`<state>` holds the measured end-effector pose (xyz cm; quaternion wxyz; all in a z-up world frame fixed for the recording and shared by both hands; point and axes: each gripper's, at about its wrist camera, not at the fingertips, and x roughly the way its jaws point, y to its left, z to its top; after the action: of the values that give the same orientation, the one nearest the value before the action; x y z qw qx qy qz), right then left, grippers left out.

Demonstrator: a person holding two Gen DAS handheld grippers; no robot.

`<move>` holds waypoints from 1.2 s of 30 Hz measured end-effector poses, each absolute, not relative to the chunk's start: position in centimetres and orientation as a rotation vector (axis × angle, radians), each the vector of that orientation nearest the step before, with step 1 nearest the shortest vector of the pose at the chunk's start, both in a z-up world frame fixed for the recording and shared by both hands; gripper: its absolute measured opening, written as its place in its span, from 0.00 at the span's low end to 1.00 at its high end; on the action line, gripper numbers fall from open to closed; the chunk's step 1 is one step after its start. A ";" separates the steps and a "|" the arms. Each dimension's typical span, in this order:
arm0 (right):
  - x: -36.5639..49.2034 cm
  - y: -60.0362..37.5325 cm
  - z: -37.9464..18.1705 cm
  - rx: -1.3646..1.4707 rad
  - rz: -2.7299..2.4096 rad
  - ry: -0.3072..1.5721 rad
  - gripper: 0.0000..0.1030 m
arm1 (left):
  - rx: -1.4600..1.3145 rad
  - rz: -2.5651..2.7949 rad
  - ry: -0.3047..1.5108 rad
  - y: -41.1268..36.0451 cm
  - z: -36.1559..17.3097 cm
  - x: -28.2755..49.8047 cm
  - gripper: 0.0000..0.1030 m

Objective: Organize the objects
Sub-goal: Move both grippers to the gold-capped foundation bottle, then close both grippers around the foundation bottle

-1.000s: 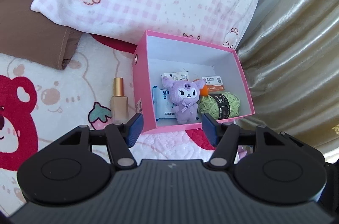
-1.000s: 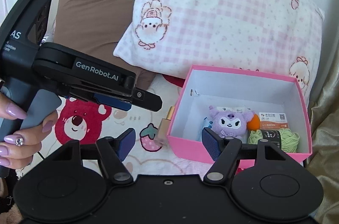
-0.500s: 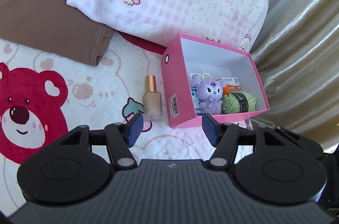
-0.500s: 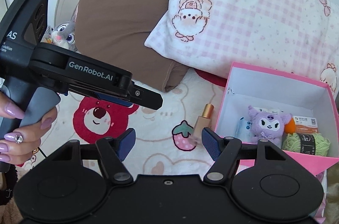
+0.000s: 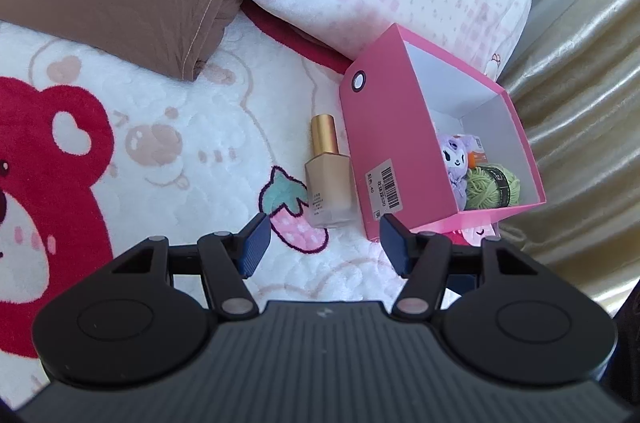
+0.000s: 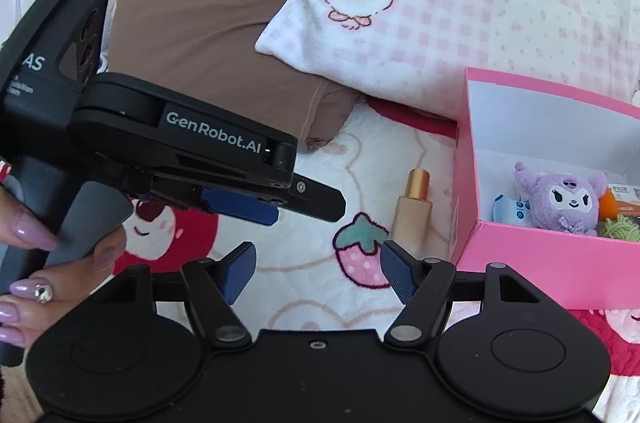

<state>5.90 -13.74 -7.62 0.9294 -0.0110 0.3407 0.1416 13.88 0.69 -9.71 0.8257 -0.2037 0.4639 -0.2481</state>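
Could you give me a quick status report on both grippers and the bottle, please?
Both hand-held grippers open, empty: left, right. Gold-capped bottle lying on blanket beside pink box. Nothing in the way.

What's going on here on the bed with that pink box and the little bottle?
A person holds a gripper in each hand over the blanket. Both the left gripper and right gripper are open and empty. The foundation bottle lies beside the pink box, which already holds a purple plush and green yarn.

Foundation bottle (image 5: 329, 172) lies beside pink box (image 5: 370, 143) — touching it.
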 end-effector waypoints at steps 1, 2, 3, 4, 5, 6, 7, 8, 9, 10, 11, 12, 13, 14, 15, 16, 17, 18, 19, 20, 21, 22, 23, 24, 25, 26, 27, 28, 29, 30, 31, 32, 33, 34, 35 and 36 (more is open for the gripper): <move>5.9 -13.4 -8.2 -0.042 0.266 0.668 0.71 | -0.438 -0.530 0.980 0.7 -10.0 14.0 0.57; 6.1 -12.9 -8.7 -0.066 0.240 0.647 0.71 | -0.440 -0.537 0.975 0.6 -10.3 14.1 0.56; 6.2 -12.6 -9.1 -0.078 0.209 0.632 0.71 | -0.441 -0.545 0.969 0.5 -10.6 14.2 0.56; 6.3 -12.5 -9.5 -0.080 0.186 0.617 0.71 | -0.443 -0.547 0.963 0.5 -10.8 14.3 0.56; 6.5 -12.4 -9.8 -0.071 0.175 0.613 0.71 | -0.443 -0.552 0.958 0.5 -11.0 14.5 0.55; 6.7 -12.6 -10.1 -0.050 0.162 0.615 0.71 | -0.446 -0.559 0.951 0.5 -11.3 14.6 0.54; 6.8 -12.7 -10.3 -0.034 0.157 0.615 0.71 | -0.448 -0.566 0.943 0.4 -11.5 14.8 0.53; 6.9 -12.7 -10.6 -0.026 0.144 0.613 0.71 | -0.449 -0.574 0.938 0.3 -11.7 15.0 0.51; 7.1 -12.7 -10.8 -0.029 0.120 0.612 0.71 | -0.451 -0.581 0.934 0.1 -11.9 15.1 0.49; 7.3 -12.7 -11.1 -0.030 0.092 0.614 0.70 | -0.448 -0.589 0.934 -0.1 -12.1 15.3 0.47; 7.5 -12.7 -11.4 -0.023 0.066 0.619 0.70 | -0.443 -0.594 0.935 -0.3 -12.3 15.6 0.45; 7.7 -12.8 -11.6 -0.010 0.046 0.626 0.70 | -0.439 -0.603 0.935 -0.6 -12.6 15.7 0.45; 8.0 -13.0 -12.0 0.007 0.035 0.638 0.70 | -0.435 -0.612 0.934 -0.9 -12.8 15.9 0.44; 8.3 -13.0 -12.3 0.014 0.024 0.644 0.69 | -0.434 -0.620 0.935 -1.2 -13.2 16.1 0.42; 8.4 -13.0 -12.6 0.014 0.009 0.643 0.68 | -0.433 -0.627 0.940 -1.5 -13.5 16.3 0.41; 8.6 -13.1 -12.9 0.014 -0.008 0.641 0.68 | -0.430 -0.635 0.948 -1.8 -13.9 16.5 0.39; 8.8 -13.1 -13.2 0.016 -0.024 0.639 0.67 | -0.431 -0.640 0.953 -2.1 -14.2 16.7 0.36; 9.1 -13.1 -13.4 0.018 -0.040 0.638 0.67 | -0.432 -0.645 0.959 -2.4 -14.6 17.0 0.35; 9.4 -13.2 -13.6 0.019 -0.058 0.639 0.67 | -0.433 -0.651 0.975 -2.7 -15.1 17.3 0.32; 9.7 -13.2 -13.9 0.019 -0.070 0.650 0.66 | -0.438 -0.653 0.981 -2.8 -15.4 17.6 0.30; 10.1 -13.2 -14.2 0.025 -0.071 0.665 0.64 | -0.451 -0.658 0.983 -2.9 -15.7 17.8 0.27; 10.2 -13.3 -14.6 0.033 -0.069 0.671 0.61 | -0.472 -0.669 0.985 -2.9 -16.0 18.1 0.24; 10.5 -13.4 -14.8 0.033 -0.073 0.675 0.61 | -0.486 -0.675 0.987 -2.9 -16.3 18.2 0.24; 10.8 -13.5 -15.1 0.032 -0.081 0.678 0.60 | -0.497 -0.678 0.990 -2.9 -16.6 18.4 0.24; 11.1 -13.6 -15.3 0.032 -0.088 0.677 0.60 | -0.507 -0.679 0.994 -2.9 -16.9 18.5 0.22; 11.3 -13.7 -15.4 0.031 -0.091 0.670 0.60 | -0.516 -0.679 0.995 -2.9 -17.2 18.6 0.20; 11.6 -13.7 -15.5 0.022 -0.090 0.666 0.60 | -0.532 -0.680 0.990 -2.9 -17.5 18.7 0.20; 12.0 -13.6 -15.7 0.009 -0.087 0.664 0.59 | -0.554 -0.682 0.977 -2.8 -17.7 18.9 0.20; 12.1 -13.6 -15.7 0.005 -0.083 0.659 0.59 | -0.573 -0.682 0.961 -2.7 -17.8 19.0 0.19; 12.2 -13.5 -15.8 0.004 -0.081 0.654 0.59 | -0.587 -0.679 0.955 -2.7 -18.0 19.1 0.19; 12.2 -13.5 -15.9 0.001 -0.076 0.654 0.60 | -0.596 -0.678 0.957 -2.7 -18.1 19.3 0.19; 12.2 -13.5 -16.0 -0.006 -0.072 0.654 0.59 | -0.599 -0.680 0.956 -2.6 -18.1 19.4 0.19; 12.2 -13.6 -15.9 -0.002 -0.067 0.655 0.58 | -0.604 -0.683 0.959 -2.6 -18.1 19.5 0.19; 12.2 -13.8 -15.8 0.005 -0.063 0.661 0.55 | -0.611 -0.683 0.963 -2.5 -18.2 19.6 0.19; 12.2 -14.1 -15.7 0.004 -0.066 0.664 0.47 | -0.620 -0.683 0.966 -2.4 -18.3 19.7 0.19; 12.2 -14.2 -15.6 -0.001 -0.069 0.668 0.43 | -0.624 -0.685 0.970 -2.3 -18.3 19.7 0.19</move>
<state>12.23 -14.24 -15.62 0.9442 -0.0002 0.3276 -0.0339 19.73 -2.31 -18.31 0.7834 -0.2891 0.4495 -0.3173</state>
